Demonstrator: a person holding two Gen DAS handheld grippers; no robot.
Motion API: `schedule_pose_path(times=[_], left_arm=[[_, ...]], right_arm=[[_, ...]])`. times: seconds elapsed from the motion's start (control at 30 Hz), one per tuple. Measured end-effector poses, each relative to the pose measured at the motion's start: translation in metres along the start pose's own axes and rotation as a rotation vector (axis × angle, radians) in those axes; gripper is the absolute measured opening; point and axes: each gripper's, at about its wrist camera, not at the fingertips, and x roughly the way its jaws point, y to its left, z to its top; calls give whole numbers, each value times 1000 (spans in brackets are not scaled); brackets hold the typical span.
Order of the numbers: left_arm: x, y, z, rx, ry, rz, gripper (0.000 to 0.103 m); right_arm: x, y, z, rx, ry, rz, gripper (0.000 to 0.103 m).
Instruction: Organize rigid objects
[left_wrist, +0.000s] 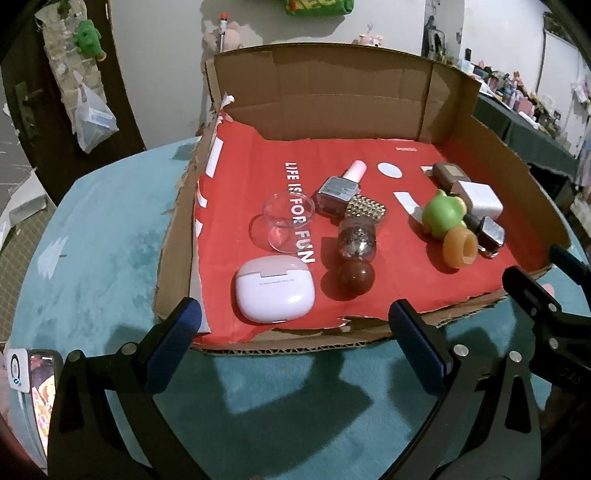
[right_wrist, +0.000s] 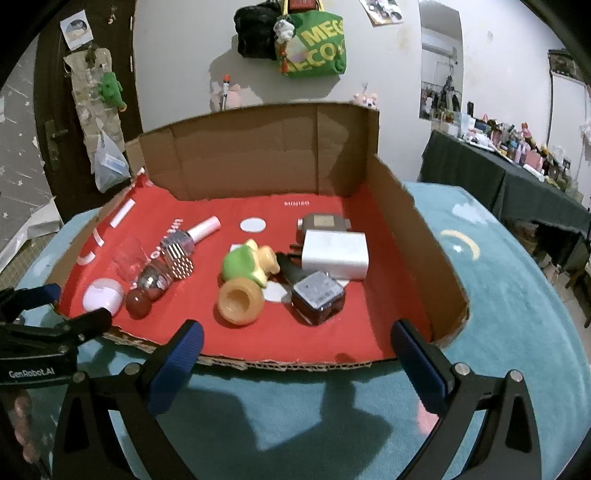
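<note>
**Both tools open at the box's front edge**

Right now the left tool (left_wrist: 295, 325) hangs with its blue-padded fingers spread wide and empty, just short of the torn front lip of the cardboard box (left_wrist: 354, 74). The right tool (right_wrist: 295, 343) stands the same way, gaping and holding nothing, beside it over the teal worktop (right_wrist: 517, 295).

Inside the box, on its red liner, nearest the left tool lies the white earbud case (left_wrist: 274, 288), with a brown ball (left_wrist: 356, 278) just beside it. Behind the ball a glitter bottle (left_wrist: 357, 236) lies touching it, a clear cup (left_wrist: 286, 218) to its left and a pink-capped polish bottle (left_wrist: 338, 188) beyond.

Toward the right side sit an orange ring (right_wrist: 239, 301), a green frog toy (right_wrist: 245, 264) touching it, a dark square bottle (right_wrist: 318, 295) and a white charger (right_wrist: 336, 254). A brown box-shaped item (right_wrist: 324, 221) rests behind the charger.
</note>
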Motion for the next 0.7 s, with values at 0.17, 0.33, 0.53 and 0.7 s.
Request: schedule_pose_path(times=[0.17,0.33,0.53,0.7], left_arm=[[-12,-1,-1,-1,-34,-2,103],[-25,-1,-3,-5,-60,-8,103],[-44,-4,-10,6,-81,-20,103],[-51,-6,-22,2,-65,-45,103]], right_arm=[[-12,1,7,-10,-27,14,103],[-25,-1,11,-2,-42,26,103],[-36,2,9,-13,-31,47,103],[-41,2,-1,-19,10,61,103]])
